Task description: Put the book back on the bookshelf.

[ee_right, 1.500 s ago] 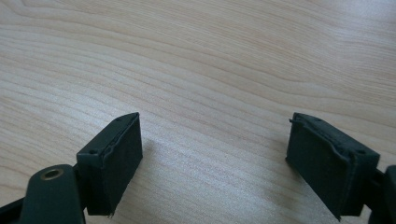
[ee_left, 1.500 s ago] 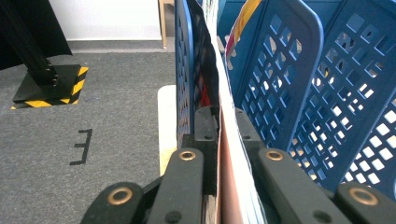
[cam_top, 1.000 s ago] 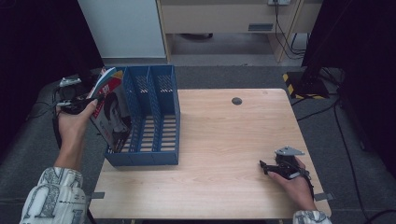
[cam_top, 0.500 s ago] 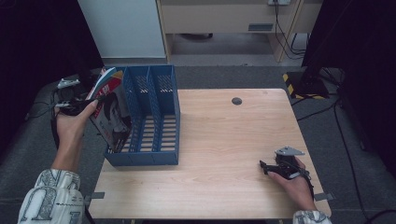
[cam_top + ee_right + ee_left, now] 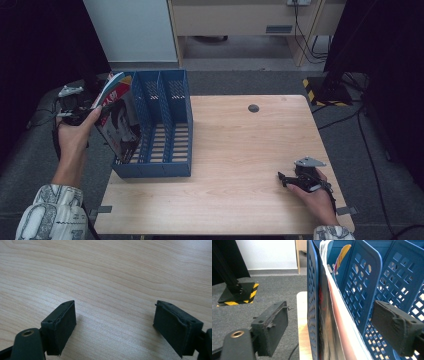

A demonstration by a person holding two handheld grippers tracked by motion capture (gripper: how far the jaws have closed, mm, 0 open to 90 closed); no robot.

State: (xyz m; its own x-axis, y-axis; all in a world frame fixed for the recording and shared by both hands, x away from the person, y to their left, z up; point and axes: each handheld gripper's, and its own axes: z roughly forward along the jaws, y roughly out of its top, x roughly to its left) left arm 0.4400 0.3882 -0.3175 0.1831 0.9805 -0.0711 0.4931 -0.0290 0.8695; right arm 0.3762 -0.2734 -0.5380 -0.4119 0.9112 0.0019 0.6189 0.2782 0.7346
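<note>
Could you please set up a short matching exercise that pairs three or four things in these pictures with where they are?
Things:
1. magazine
2. file rack
3. right gripper
4. dark round spot

Places:
A. low over the bare wood at the table's near right
B. on the tabletop, toward its far edge
C. in the rack's leftmost slot
D. standing on the table's left part

Pairs: 1-C, 2-D, 3-A, 4-B

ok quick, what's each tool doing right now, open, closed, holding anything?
Left tool: open, jaws either side of the magazine in the blue file rack, not clamped.
Right tool: open, empty, over the table.
</note>
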